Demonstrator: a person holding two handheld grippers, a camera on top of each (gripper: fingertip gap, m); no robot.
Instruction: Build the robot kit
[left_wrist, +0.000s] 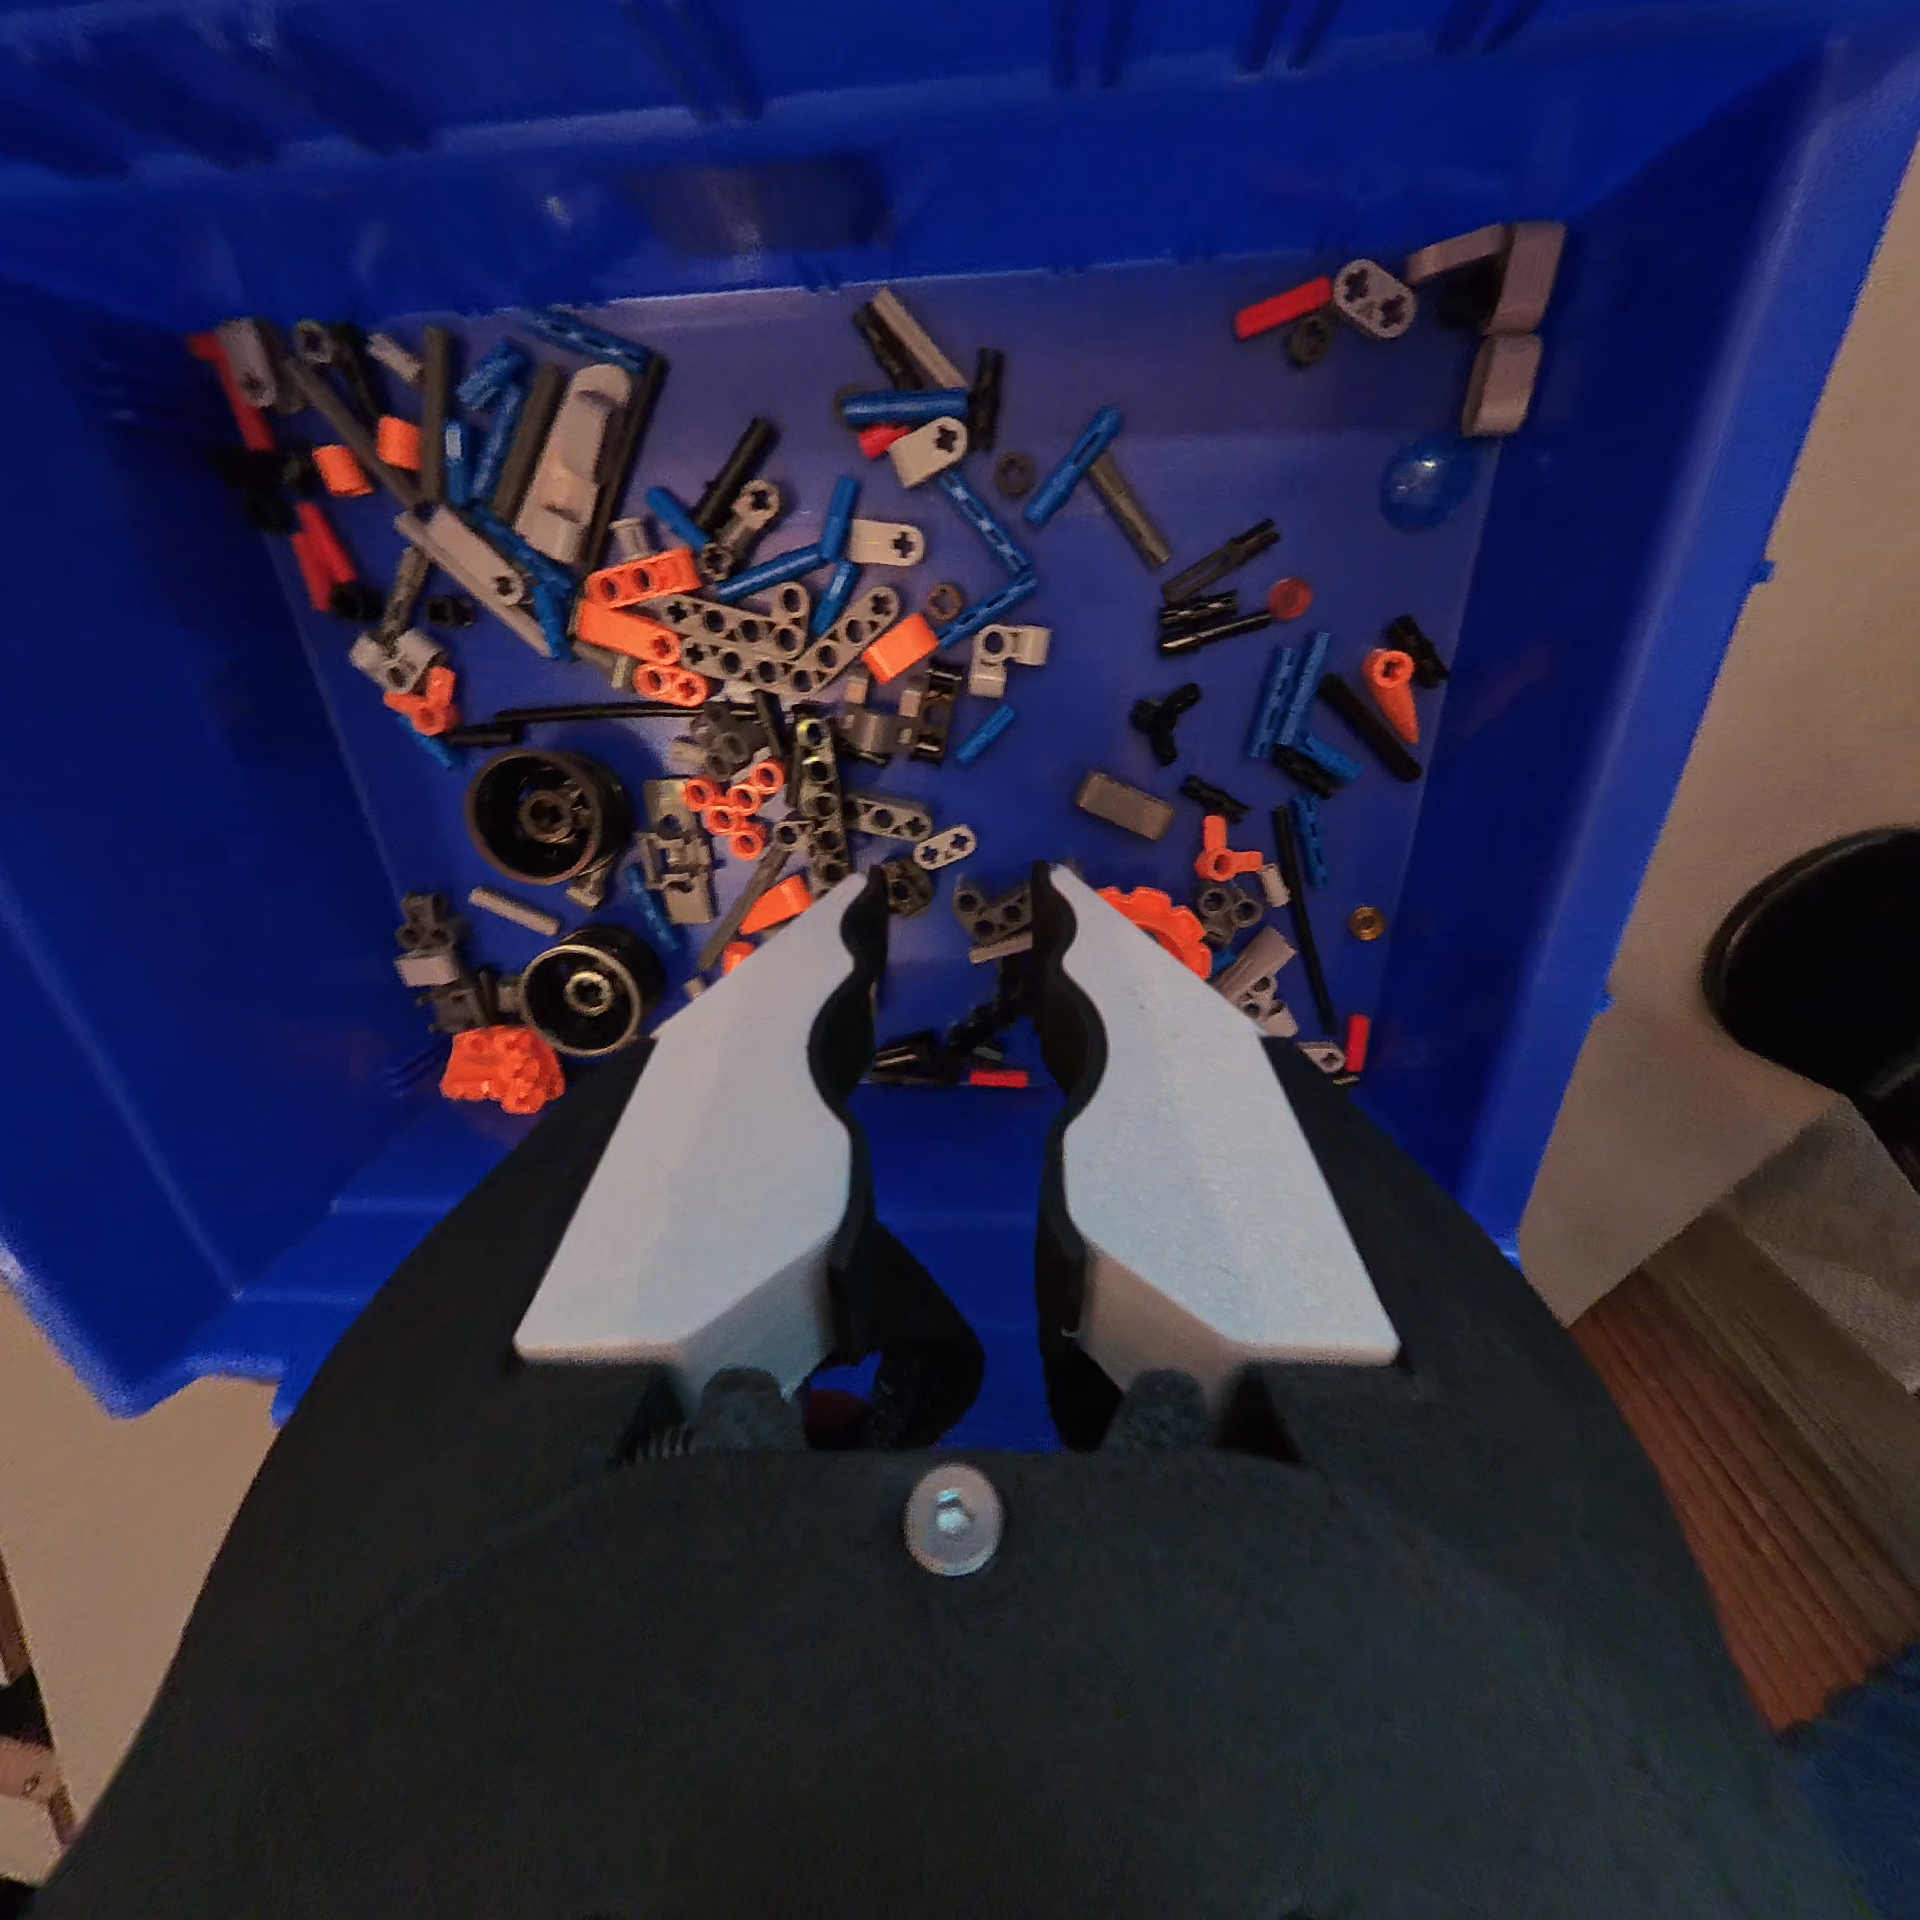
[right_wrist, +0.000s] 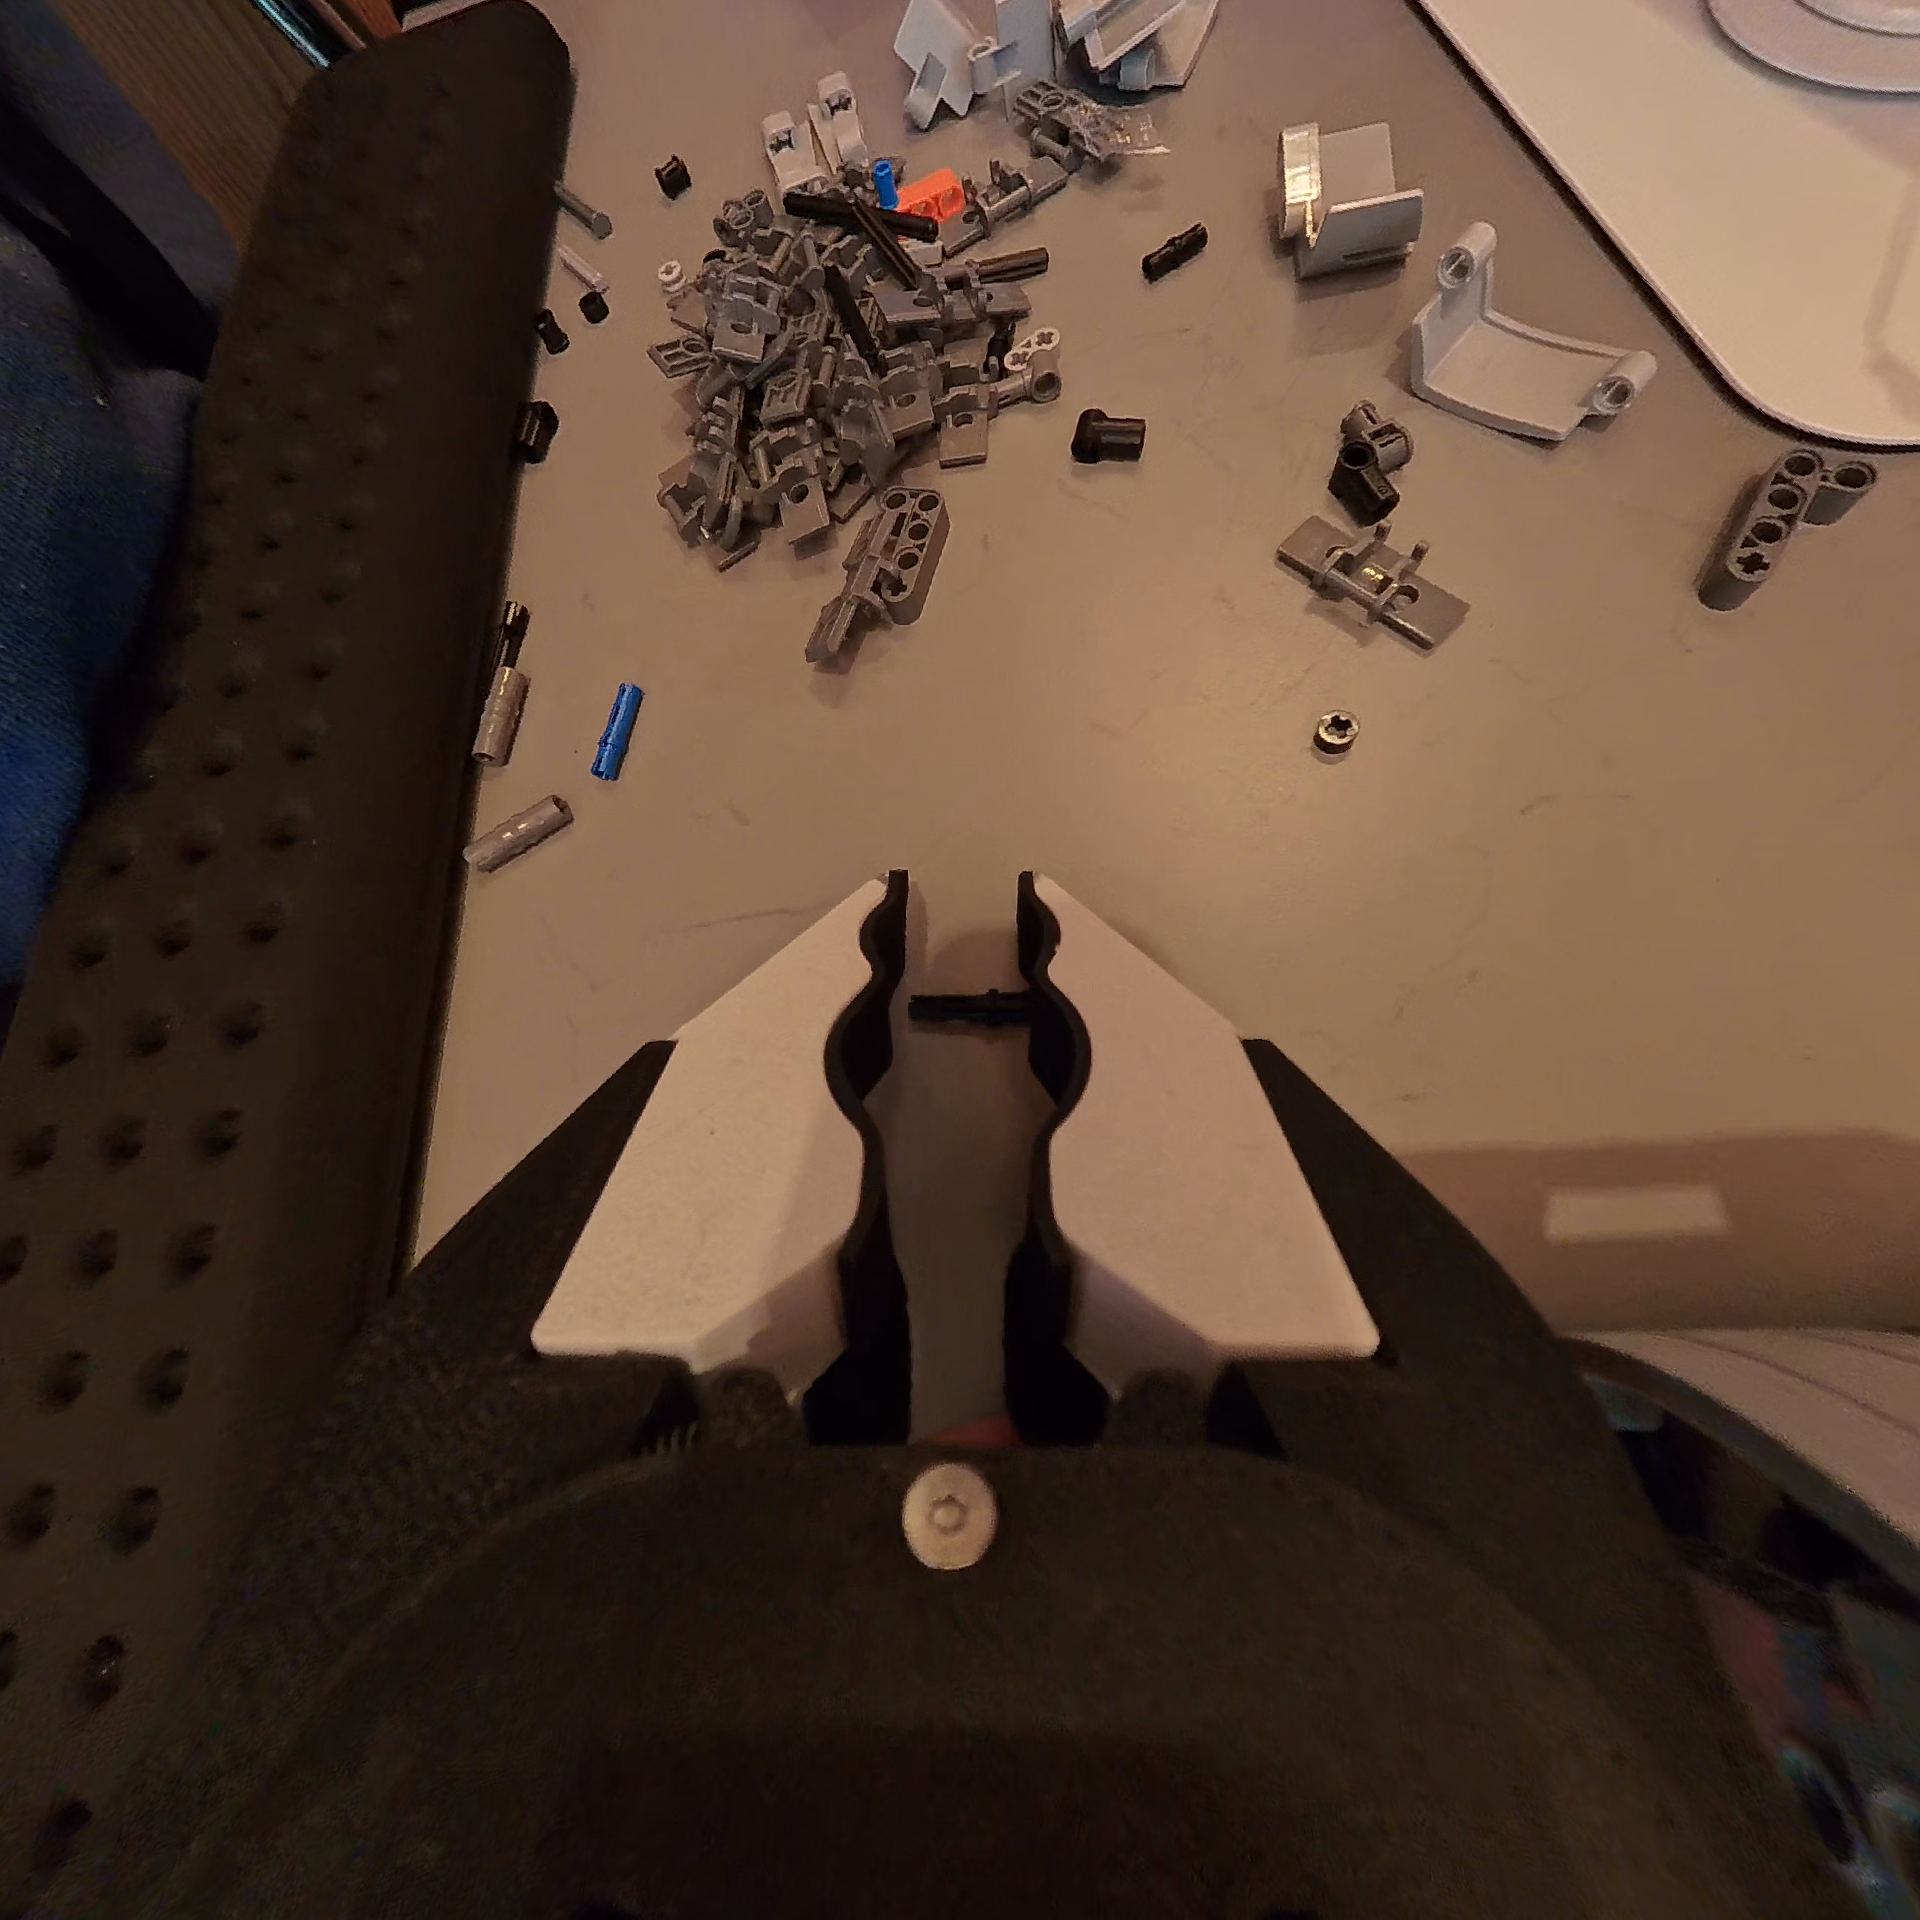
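Note:
My left gripper (left_wrist: 961, 883) is open and empty. It hangs over the near part of a blue bin (left_wrist: 156, 727) that holds many small building parts in black, grey, blue and orange. Closest to its tips are a small dark grey connector (left_wrist: 995, 914) and an orange gear (left_wrist: 1153, 925). Two black wheels (left_wrist: 545, 816) lie to its left. My right gripper (right_wrist: 964, 883) hovers over a grey table (right_wrist: 1143, 779). A small black pin (right_wrist: 971, 1008) spans crosswise between its pads, a little behind the tips.
A heap of dark grey parts (right_wrist: 821, 384) lies ahead on the table, with loose pins and light grey panels (right_wrist: 1345, 203) around it. A black perforated bar (right_wrist: 291, 727) runs along the left. A white board (right_wrist: 1714, 208) sits at the far right. A black round object (left_wrist: 1829, 956) stands right of the bin. One gripper's finger ends stand about 50 cm off the other's. From the left gripper's tips to the small dark grey connector (left_wrist: 995, 914) is close to 5 cm.

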